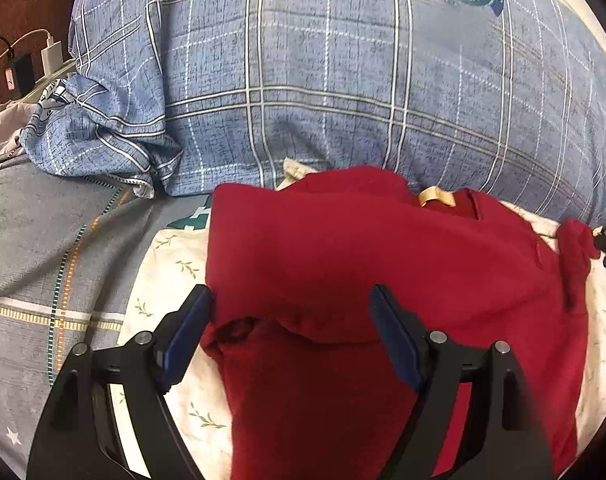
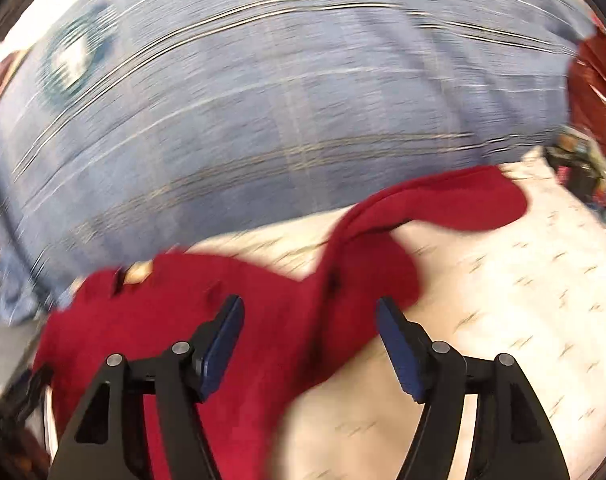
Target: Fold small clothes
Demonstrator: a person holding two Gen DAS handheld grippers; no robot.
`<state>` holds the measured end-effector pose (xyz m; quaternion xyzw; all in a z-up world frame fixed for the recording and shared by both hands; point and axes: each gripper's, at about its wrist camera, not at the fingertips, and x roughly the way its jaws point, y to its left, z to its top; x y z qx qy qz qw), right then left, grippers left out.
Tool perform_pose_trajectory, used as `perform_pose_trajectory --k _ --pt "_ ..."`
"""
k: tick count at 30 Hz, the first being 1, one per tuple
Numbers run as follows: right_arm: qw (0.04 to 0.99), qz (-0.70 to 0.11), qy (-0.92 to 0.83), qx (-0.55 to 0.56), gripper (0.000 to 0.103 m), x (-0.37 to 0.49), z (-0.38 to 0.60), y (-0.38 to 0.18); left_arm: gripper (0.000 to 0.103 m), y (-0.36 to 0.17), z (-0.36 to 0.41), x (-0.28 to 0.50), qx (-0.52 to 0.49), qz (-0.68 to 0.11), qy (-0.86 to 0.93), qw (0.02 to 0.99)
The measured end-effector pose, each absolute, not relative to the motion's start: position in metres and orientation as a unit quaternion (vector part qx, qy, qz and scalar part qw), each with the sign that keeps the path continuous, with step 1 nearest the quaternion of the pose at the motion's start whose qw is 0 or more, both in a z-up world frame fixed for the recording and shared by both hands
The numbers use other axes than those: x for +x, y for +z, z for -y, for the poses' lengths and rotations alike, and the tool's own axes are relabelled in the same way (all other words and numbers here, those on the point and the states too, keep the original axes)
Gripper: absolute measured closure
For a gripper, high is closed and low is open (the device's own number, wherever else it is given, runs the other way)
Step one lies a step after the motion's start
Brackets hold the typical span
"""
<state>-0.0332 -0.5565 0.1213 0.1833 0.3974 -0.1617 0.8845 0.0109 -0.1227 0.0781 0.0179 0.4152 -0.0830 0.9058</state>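
Here, red garment (image 1: 343, 248) lies on cream leaf-print sheet (image 1: 171, 272) before blue plaid pillow (image 1: 303, 80); left gripper (image 1: 291, 300) fingers spread, empty; right gripper (image 2: 311, 312) fingers likewise apart above garment.

light: bright, even, soft shadows | left wrist: sharp | right wrist: heavy motion blur | edges: fisheye bending, dark corners

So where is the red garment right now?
In both wrist views the red garment lies on the cream leaf-print cloth, just in front of the blue plaid pillow.
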Motion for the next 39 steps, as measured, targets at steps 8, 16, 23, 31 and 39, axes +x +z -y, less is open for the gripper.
perform_pose_trajectory --k 8,16,23,31,39 --pt "0.875 -0.407 -0.170 0.200 0.034 0.030 0.583 0.116 0.022 0.082 0.135 0.006 0.039 -0.411 -0.103 0.905" --pt "0.844 -0.473 -0.194 0.162 0.085 0.061 0.588 0.078 0.022 0.080 0.136 0.005 0.053 -0.413 -0.105 0.903" --pt "0.915 -0.385 -0.004 0.118 0.088 -0.007 0.511 0.162 0.022 0.080 0.125 0.010 0.023 -0.417 -0.093 0.904" --pt "0.846 -0.505 0.161 0.058 0.073 -0.047 0.405 0.092 0.022 0.083 0.123 0.000 0.011 -0.423 -0.100 0.901" --pt "0.886 -0.436 0.136 0.076 0.048 -0.056 0.405 0.126 0.022 0.084 0.121 -0.003 0.011 -0.421 -0.104 0.901"
